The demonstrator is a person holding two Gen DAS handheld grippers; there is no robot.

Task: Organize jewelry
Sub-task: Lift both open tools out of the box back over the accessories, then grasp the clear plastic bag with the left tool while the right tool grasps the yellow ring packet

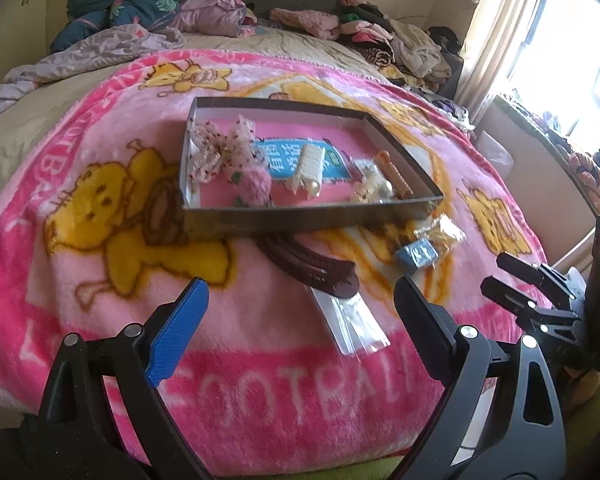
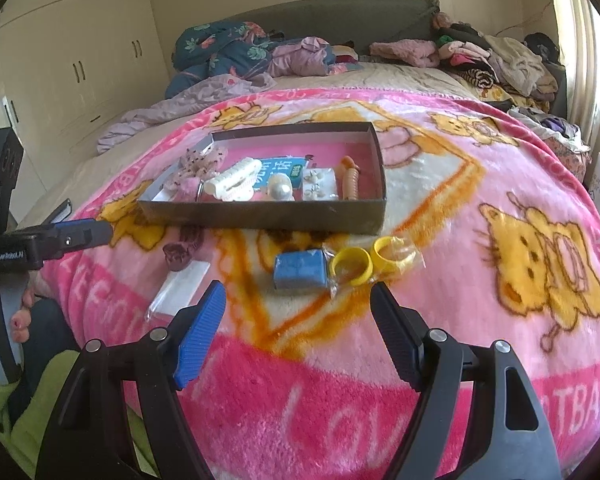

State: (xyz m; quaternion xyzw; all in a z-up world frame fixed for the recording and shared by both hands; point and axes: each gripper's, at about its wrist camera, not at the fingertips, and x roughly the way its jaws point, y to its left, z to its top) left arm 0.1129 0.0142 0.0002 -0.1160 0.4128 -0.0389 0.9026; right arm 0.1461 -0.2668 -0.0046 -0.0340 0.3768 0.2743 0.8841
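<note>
A shallow dark box [image 1: 300,216] [image 2: 260,214] on the pink blanket holds hair bows [image 1: 216,148], a pink pom [image 1: 254,186], a white clip [image 1: 308,166] [image 2: 234,180], pearl pieces [image 2: 280,192] and an orange spiral tie [image 2: 350,180]. In front of it lie a brown hair clip [image 1: 312,268] [image 2: 178,258] on a clear packet [image 1: 350,322] [image 2: 178,290], and a bag with a blue card [image 1: 416,256] [image 2: 300,270] and yellow rings [image 2: 370,266]. My left gripper [image 1: 300,300] is open and empty above the brown clip. My right gripper [image 2: 300,306] is open and empty just short of the blue card.
The pink cartoon blanket [image 1: 112,292] [image 2: 500,184] covers a bed with piled clothes [image 1: 140,4] [image 2: 488,60] at the far end. Wardrobes [image 2: 80,52] stand on the left, a window [image 1: 572,40] on the right. The right gripper shows in the left wrist view [image 1: 540,292].
</note>
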